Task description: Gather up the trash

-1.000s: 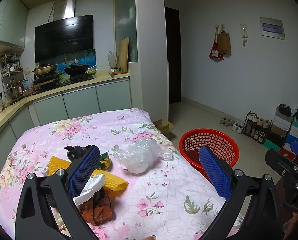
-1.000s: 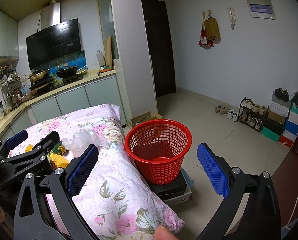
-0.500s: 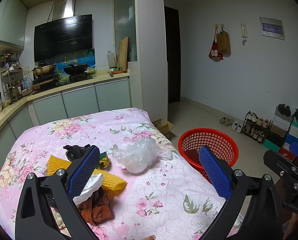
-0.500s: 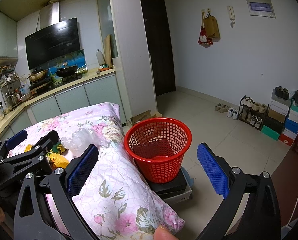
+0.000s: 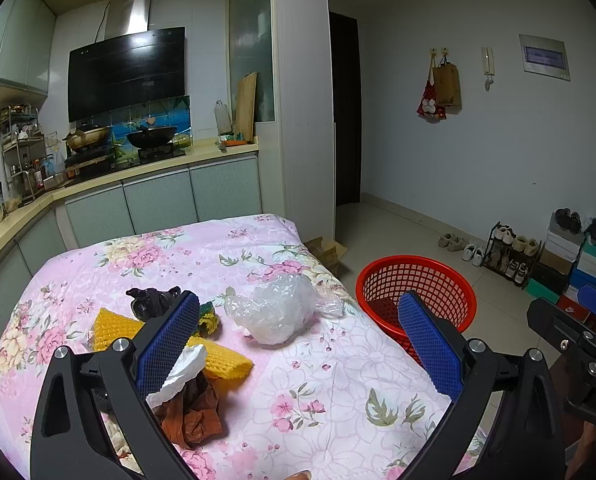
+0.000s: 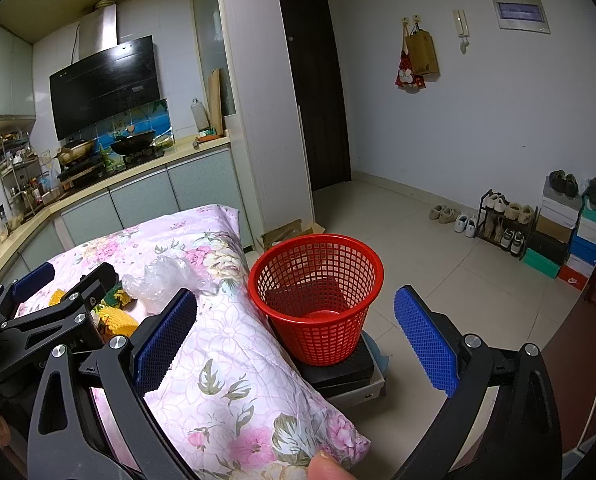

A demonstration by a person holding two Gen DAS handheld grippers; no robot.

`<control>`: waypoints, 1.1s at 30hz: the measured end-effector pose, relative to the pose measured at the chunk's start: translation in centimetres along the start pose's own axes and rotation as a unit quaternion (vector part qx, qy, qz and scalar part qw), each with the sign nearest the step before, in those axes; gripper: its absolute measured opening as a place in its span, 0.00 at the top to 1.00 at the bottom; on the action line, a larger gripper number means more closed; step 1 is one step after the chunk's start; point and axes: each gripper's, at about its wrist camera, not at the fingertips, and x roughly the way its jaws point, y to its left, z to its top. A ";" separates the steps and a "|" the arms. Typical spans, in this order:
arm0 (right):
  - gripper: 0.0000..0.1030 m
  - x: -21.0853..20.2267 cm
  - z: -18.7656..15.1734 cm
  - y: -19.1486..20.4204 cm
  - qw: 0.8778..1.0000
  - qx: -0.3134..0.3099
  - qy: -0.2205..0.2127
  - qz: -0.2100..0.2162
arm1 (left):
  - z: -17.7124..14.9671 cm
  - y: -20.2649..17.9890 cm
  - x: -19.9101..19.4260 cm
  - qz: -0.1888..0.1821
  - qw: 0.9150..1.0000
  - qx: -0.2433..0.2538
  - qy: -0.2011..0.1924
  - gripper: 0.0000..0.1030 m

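A floral-cloth table (image 5: 330, 384) carries trash: a crumpled clear plastic bag (image 5: 275, 310), a black bag scrap (image 5: 149, 302), yellow honeycomb pieces (image 5: 221, 360), a white tissue (image 5: 181, 372) and a brown wrapper (image 5: 193, 416). A red mesh basket (image 5: 416, 292) stands on the floor at the table's right side; it also shows in the right wrist view (image 6: 318, 292). My left gripper (image 5: 298, 340) is open and empty above the trash. My right gripper (image 6: 293, 336) is open and empty, hovering near the basket. The clear bag also shows in the right wrist view (image 6: 165, 284).
The basket sits on a dark box (image 6: 338, 372). A kitchen counter (image 5: 137, 176) runs behind the table. A shoe rack (image 5: 510, 252) and stacked shoe boxes (image 5: 578, 264) line the right wall. A cardboard box (image 5: 326, 250) lies by the pillar.
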 end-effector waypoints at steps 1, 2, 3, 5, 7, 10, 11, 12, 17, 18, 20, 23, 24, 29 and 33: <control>0.07 0.0 0.0 0.0 1.000 0.000 0.000 0.000 | 0.0 0.0 0.0 0.000 1.000 0.000 0.000 0.07; 0.07 0.0 0.0 0.0 1.000 0.000 0.000 0.000 | 0.0 0.0 0.0 -0.001 1.000 0.000 0.000 0.07; 0.07 0.0 0.0 0.0 1.000 0.000 0.000 0.000 | 0.0 0.0 0.0 -0.001 1.000 0.000 0.000 0.07; 0.07 0.0 0.0 0.0 1.000 0.000 0.000 0.000 | 0.0 0.0 0.0 0.000 1.000 0.000 0.000 0.07; 0.07 0.0 0.0 -0.1 1.000 0.000 0.000 0.000 | 0.1 0.0 0.0 0.000 1.000 0.000 0.000 0.07; 0.07 0.0 -0.1 -0.1 1.000 0.000 0.001 0.000 | 0.1 0.0 0.0 -0.001 1.000 0.000 0.000 0.07; 0.07 0.0 -0.1 -0.1 1.000 0.000 0.000 0.000 | 0.1 0.0 0.0 0.000 1.000 0.000 0.000 0.07; 0.07 0.0 0.0 -0.1 1.000 0.001 0.000 0.000 | 0.0 0.0 0.0 -0.001 1.000 0.000 0.000 0.07; 0.07 0.0 0.0 -0.1 1.000 0.000 0.001 0.000 | 0.1 0.0 0.0 -0.001 1.000 0.000 -0.001 0.07; 0.07 0.0 0.0 -0.2 1.000 0.000 0.001 0.001 | 0.1 0.0 0.0 0.000 1.000 0.000 0.000 0.07; 0.07 0.0 0.0 -0.2 1.000 0.000 0.001 0.001 | 0.1 -0.1 0.0 0.001 1.000 0.001 -0.001 0.07; 0.07 -0.1 -0.1 -0.2 1.000 0.001 -0.002 0.003 | 0.0 -0.1 0.0 0.000 1.000 -0.001 0.000 0.07; 0.07 -0.2 0.0 -0.2 1.000 0.001 -0.003 0.004 | 0.0 -0.1 0.0 0.001 1.000 -0.001 0.000 0.07; 0.07 -0.3 -0.2 -0.1 1.000 0.001 -0.002 0.005 | -0.1 -0.1 0.0 0.002 1.000 -0.002 0.000 0.07; 0.07 -0.2 -0.3 0.0 1.000 0.000 -0.001 0.005 | -0.1 0.1 -0.2 0.002 1.000 -0.003 0.001 0.07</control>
